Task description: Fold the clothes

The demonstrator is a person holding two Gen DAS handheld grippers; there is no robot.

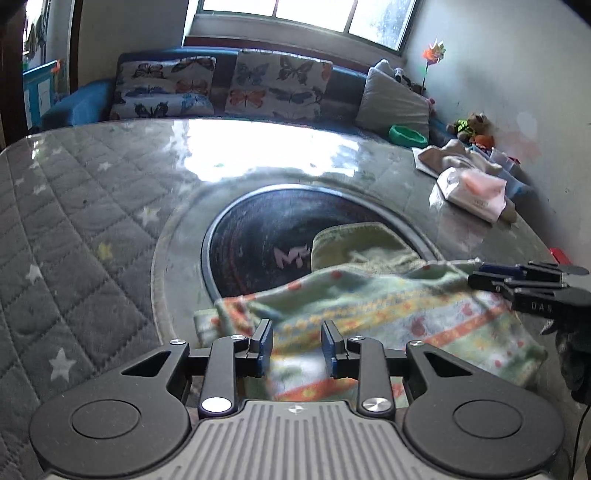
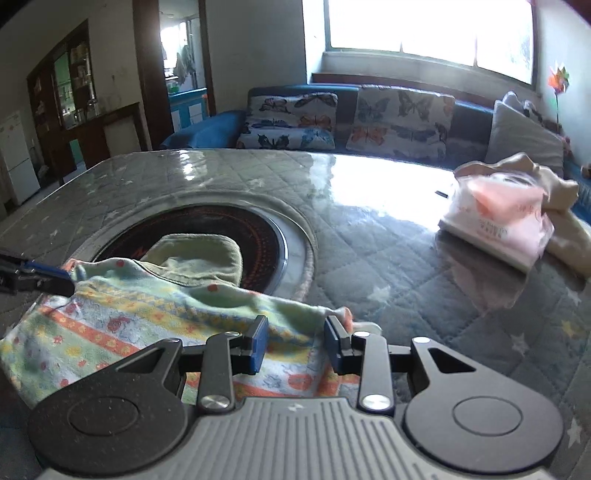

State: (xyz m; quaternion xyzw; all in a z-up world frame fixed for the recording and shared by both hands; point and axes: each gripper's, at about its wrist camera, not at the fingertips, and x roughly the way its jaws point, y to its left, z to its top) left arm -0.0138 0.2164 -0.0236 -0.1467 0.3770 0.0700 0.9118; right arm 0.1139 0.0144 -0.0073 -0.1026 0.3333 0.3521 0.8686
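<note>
Hovering low over the near edge of the quilted table (image 1: 92,221), the left gripper (image 1: 297,341) is spread above the patterned garment (image 1: 388,314). Right gripper (image 2: 295,341), likewise spread, is level over the garment's other end.

A home living room: butterfly-cushioned sofa (image 2: 369,110) under a window (image 2: 424,26), quilt-covered table (image 2: 406,258).
</note>
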